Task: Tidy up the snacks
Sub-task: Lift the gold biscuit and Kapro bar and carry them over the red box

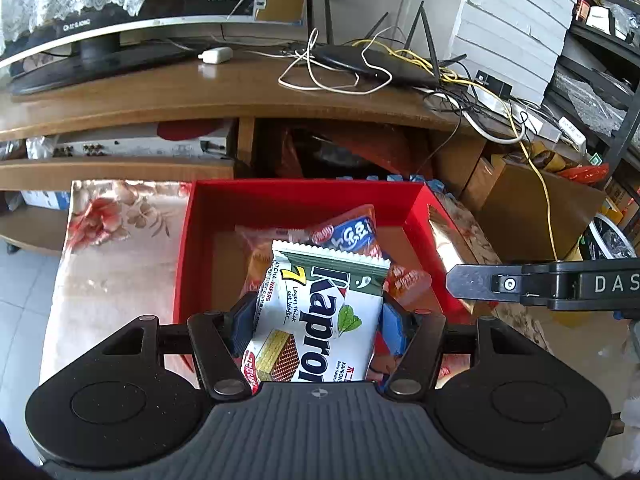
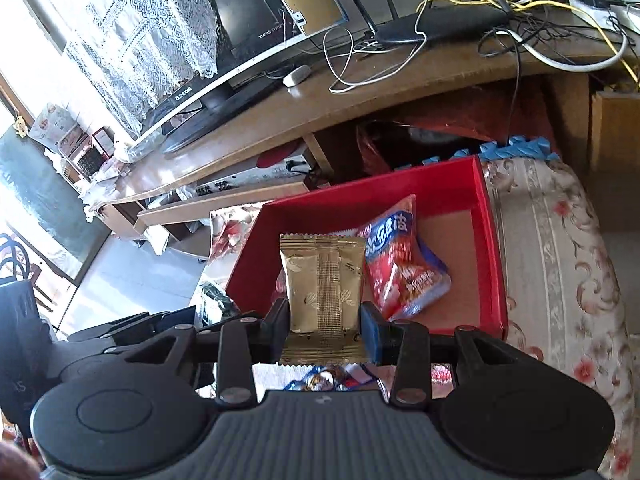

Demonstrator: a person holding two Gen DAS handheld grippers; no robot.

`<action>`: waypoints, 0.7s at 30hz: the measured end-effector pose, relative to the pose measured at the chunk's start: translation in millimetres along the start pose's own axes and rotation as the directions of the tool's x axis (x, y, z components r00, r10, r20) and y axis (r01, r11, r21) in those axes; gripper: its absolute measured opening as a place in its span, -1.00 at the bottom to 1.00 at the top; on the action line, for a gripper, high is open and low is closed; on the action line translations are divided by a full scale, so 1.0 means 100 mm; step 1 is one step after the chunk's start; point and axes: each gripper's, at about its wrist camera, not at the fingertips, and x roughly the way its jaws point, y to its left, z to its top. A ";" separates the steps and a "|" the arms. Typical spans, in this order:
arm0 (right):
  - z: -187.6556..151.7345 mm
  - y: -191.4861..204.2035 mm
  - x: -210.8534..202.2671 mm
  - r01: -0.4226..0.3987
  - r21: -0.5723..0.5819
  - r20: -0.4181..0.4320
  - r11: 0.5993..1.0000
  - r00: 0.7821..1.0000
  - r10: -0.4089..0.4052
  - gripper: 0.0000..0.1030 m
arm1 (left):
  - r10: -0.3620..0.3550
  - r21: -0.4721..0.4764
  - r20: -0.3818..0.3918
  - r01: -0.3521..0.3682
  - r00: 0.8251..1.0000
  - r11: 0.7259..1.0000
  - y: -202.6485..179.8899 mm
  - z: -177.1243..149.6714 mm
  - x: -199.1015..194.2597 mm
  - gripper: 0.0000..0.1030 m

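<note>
My left gripper (image 1: 318, 312) is shut on a white and green Kapro wafer packet (image 1: 320, 312), held above the near side of a red box (image 1: 304, 202). A red and blue snack bag (image 1: 352, 228) lies inside the box behind the packet. My right gripper (image 2: 325, 322) is shut on a gold foil packet (image 2: 322, 280) and hangs over the near left edge of the same red box (image 2: 490, 240), where the red and blue snack bag (image 2: 404, 268) leans toward the right. In the left wrist view the right gripper's finger (image 1: 472, 282) pokes in from the right, the gold packet (image 1: 444, 240) just beyond it.
The box stands on a floral cloth (image 2: 560, 260). Behind it runs a low wooden TV stand (image 1: 240, 92) with a monitor (image 1: 96, 20), a router (image 1: 380, 62) and tangled cables. Cardboard boxes (image 1: 532, 208) crowd the right. Loose wrapped sweets (image 2: 320, 380) lie below the right gripper.
</note>
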 end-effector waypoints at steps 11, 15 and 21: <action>0.14 0.01 0.12 0.018 -0.007 0.005 1.000 1.000 -0.018 -0.41 | 0.021 0.003 0.026 -0.021 0.999 1.000 0.01 0.17 0.10 0.32; 0.18 0.00 0.18 0.029 -0.011 0.003 1.000 1.000 -0.029 -0.41 | 0.030 0.003 0.033 -0.030 0.999 1.000 0.04 0.24 0.16 0.32; 0.24 -0.05 0.26 0.048 -0.010 -0.003 0.999 0.999 -0.048 -0.41 | 0.040 -0.002 0.036 -0.040 0.999 0.999 0.07 0.31 0.25 0.32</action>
